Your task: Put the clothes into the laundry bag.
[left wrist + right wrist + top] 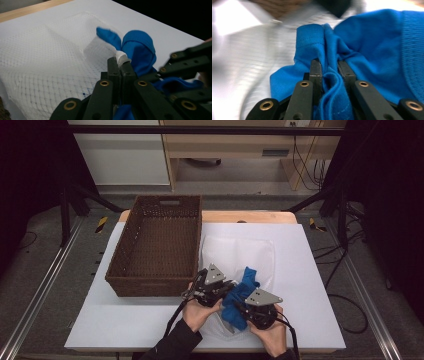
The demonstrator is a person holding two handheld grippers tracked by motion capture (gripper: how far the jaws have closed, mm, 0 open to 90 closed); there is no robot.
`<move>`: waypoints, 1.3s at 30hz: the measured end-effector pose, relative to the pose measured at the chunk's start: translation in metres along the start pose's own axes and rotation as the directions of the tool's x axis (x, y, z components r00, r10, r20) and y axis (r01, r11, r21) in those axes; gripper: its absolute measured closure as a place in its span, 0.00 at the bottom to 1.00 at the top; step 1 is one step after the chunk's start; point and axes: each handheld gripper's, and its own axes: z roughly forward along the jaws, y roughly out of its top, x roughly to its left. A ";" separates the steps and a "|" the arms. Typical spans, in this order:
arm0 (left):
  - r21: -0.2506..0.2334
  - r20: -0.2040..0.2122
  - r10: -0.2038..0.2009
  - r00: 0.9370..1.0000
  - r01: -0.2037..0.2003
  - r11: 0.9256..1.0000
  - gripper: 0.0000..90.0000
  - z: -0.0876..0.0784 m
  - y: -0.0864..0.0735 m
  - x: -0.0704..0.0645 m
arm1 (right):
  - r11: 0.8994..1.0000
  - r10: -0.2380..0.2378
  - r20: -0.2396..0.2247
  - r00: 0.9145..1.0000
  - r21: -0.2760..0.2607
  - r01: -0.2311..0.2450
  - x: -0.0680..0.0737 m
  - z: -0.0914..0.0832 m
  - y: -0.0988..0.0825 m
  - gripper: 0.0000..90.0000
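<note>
One blue garment, one white mesh bag, one wicker basket.
Left gripper (121, 65) pinches the mesh bag (235, 252) edge; right gripper (330, 70) clamps the blue garment (239, 300) between them; the wicker basket (150, 282) beyond the left gripper holds nothing.

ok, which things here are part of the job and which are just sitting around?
In use:
- blue garment, pinched by the right gripper
- white mesh bag, its edge clamped in the left gripper

Lying about:
- brown wicker basket, beside the bag, untouched
- white table cover, bare around the work
</note>
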 end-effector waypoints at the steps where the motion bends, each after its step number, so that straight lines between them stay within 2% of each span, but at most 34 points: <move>1: 0.004 -0.006 0.005 1.000 -0.004 1.000 0.99 0.000 0.000 0.000 | 1.000 0.004 0.034 0.999 0.000 -0.004 -0.001 0.004 0.000 0.86; 3: 0.013 -0.019 0.005 1.000 -0.005 1.000 0.99 0.003 -0.003 0.001 | 1.000 0.013 0.041 0.999 0.014 -0.014 -0.001 0.013 -0.001 0.86; 6: 0.010 -0.010 -0.022 1.000 0.022 1.000 0.99 0.006 -0.008 0.005 | 1.000 0.013 0.035 0.999 0.012 -0.014 -0.001 0.018 -0.001 0.81; 8: 0.011 -0.013 -0.031 0.999 0.031 0.999 0.99 0.006 -0.010 0.008 | 0.999 0.041 -0.023 0.999 -0.002 -0.041 -0.006 0.015 -0.001 0.73; 10: 0.010 -0.017 -0.035 0.999 0.035 0.999 0.99 0.005 -0.012 0.010 | 0.996 0.079 -0.102 0.992 -0.030 -0.082 -0.011 0.006 -0.001 0.64; 11: 0.009 -0.016 -0.038 0.999 0.038 0.999 0.99 0.004 -0.012 0.011 | 0.995 0.082 -0.132 0.988 -0.038 -0.088 -0.012 0.002 -0.002 0.61; 14: 0.009 -0.018 -0.039 0.999 0.039 0.999 0.99 0.004 -0.014 0.011 | 0.988 0.088 -0.167 0.982 -0.114 -0.108 -0.015 -0.022 -0.006 0.54; 16: 0.010 -0.016 -0.040 0.999 0.040 0.999 0.99 0.005 -0.016 0.011 | 0.981 0.088 -0.144 0.986 -0.161 -0.111 -0.019 -0.037 -0.007 0.45; 18: 0.009 -0.015 -0.039 0.999 0.039 0.999 0.99 0.005 -0.017 0.010 | 0.979 0.087 -0.078 0.993 -0.179 -0.100 -0.024 -0.046 -0.005 0.34; 19: 0.009 -0.014 -0.040 0.999 0.040 0.999 0.99 0.005 -0.017 0.011 | 0.979 0.090 -0.059 0.994 -0.178 -0.099 -0.029 -0.047 -0.006 0.29; 21: 0.006 -0.013 -0.040 0.999 0.040 0.999 0.99 0.005 -0.017 0.011 | 0.981 0.123 -0.040 0.992 -0.148 -0.128 -0.037 -0.041 -0.008 0.18; 24: 0.005 -0.011 -0.036 0.999 0.036 0.999 0.99 0.003 -0.016 0.012 | 0.981 0.160 -0.025 0.987 -0.105 -0.162 -0.048 -0.025 -0.012 0.12; 25: 0.004 -0.010 -0.035 0.999 0.036 0.999 0.99 0.003 -0.016 0.012 | 0.981 0.164 -0.030 0.986 -0.102 -0.166 -0.050 -0.022 -0.013 0.13; 27: 0.002 -0.010 -0.032 0.999 0.032 0.999 0.99 0.002 -0.016 0.012 | 0.980 0.173 -0.074 0.982 -0.091 -0.179 -0.053 -0.012 -0.013 0.18; 29: 0.000 -0.009 -0.032 0.999 0.032 0.999 0.99 0.001 -0.015 0.012 | 0.980 0.168 -0.121 0.978 -0.084 -0.179 -0.051 -0.003 -0.014 0.29; 31: -0.001 -0.010 -0.029 1.000 0.029 1.000 0.99 0.001 -0.014 0.012 | 0.982 0.159 -0.182 0.970 -0.070 -0.174 -0.050 0.003 -0.015 0.47; 32: 0.001 -0.015 -0.027 1.000 0.027 1.000 0.99 0.001 -0.014 0.012 | 0.983 0.151 -0.193 0.970 -0.074 -0.167 -0.050 0.003 -0.015 0.62; 33: 0.003 -0.017 -0.029 0.999 0.029 1.000 0.99 0.001 -0.014 0.012 | 0.982 0.153 -0.208 0.966 -0.075 -0.172 -0.050 0.001 -0.015 0.75; 34: 0.004 -0.020 -0.031 0.999 0.031 1.000 0.99 0.001 -0.013 0.013 | 0.980 0.156 -0.210 0.965 -0.087 -0.177 -0.050 -0.003 -0.014 0.82; 35: 0.004 -0.021 -0.032 0.999 0.032 0.999 0.99 0.002 -0.013 0.013 | 0.982 0.142 -0.197 0.970 -0.100 -0.163 -0.050 -0.008 -0.013 0.88; 37: 0.006 -0.021 -0.037 0.999 0.037 0.999 0.99 0.003 -0.012 0.014 | 0.978 0.133 -0.205 0.970 -0.130 -0.162 -0.048 -0.020 -0.010 0.91; 39: 0.007 -0.021 -0.039 0.999 0.039 0.999 0.99 0.005 -0.010 0.014 | 0.979 0.102 -0.226 0.969 -0.148 -0.137 -0.042 -0.030 -0.008 0.93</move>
